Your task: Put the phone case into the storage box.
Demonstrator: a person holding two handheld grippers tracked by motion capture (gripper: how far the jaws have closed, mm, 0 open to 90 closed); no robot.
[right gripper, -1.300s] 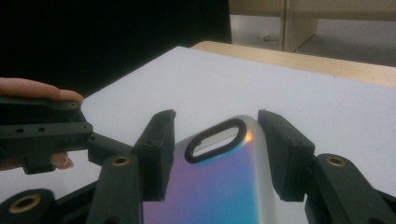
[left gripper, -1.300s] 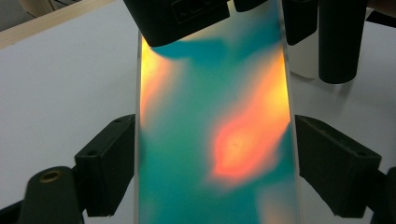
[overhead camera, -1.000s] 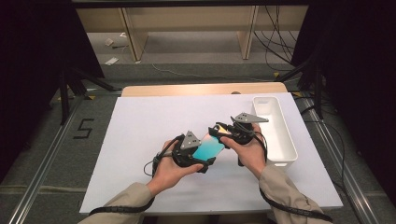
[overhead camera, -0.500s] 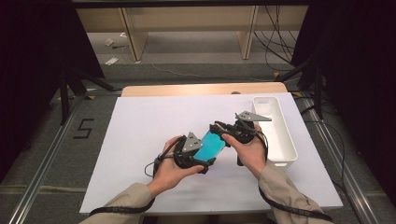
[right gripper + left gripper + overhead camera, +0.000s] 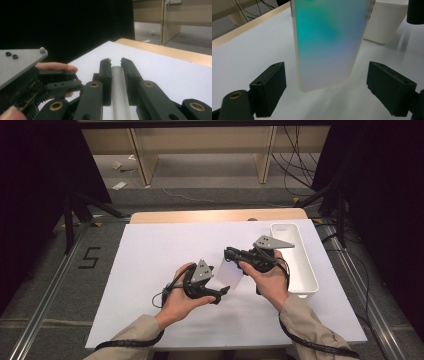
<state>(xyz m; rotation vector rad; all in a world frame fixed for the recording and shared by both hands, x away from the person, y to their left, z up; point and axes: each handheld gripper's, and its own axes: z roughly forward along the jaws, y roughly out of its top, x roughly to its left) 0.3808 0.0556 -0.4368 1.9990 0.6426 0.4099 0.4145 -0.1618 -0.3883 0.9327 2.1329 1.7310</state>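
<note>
A white sheet [image 5: 150, 270] is spread over the table, whose wooden far edge [image 5: 200, 216] is left bare. A white bin [image 5: 305, 270] stands at the right side of the sheet.

The right gripper [image 5: 229, 254] is held above the middle of the sheet, a grey plate [image 5: 270, 242] on its top. Its jaws are closed on a phone [image 5: 230, 275], which is gripped by its upper edge and hangs just above the sheet. In the right gripper view the jaws [image 5: 115, 62] are seen pressed against both faces of the phone's grey edge [image 5: 119, 92], with the left gripper [image 5: 62, 81] and a fingertip [image 5: 56, 66] just to the side.

The left gripper [image 5: 225, 292] is held in the left hand [image 5: 180, 302] near the phone's lower end, its cable [image 5: 162, 295] looped beside the wrist. Its jaws are spread wide. In the left gripper view the two jaw pads [image 5: 270, 86] are seen well apart, with the phone [image 5: 329, 42] standing between them and touched by neither. The phone's surface is shown there as teal above, fading to pale lilac and white below, and blurred. The bin [image 5: 385, 20] is seen behind the phone, at the upper right.

The right hand [image 5: 267, 280] is wrapped under the right gripper, close to the bin's near end.
</note>
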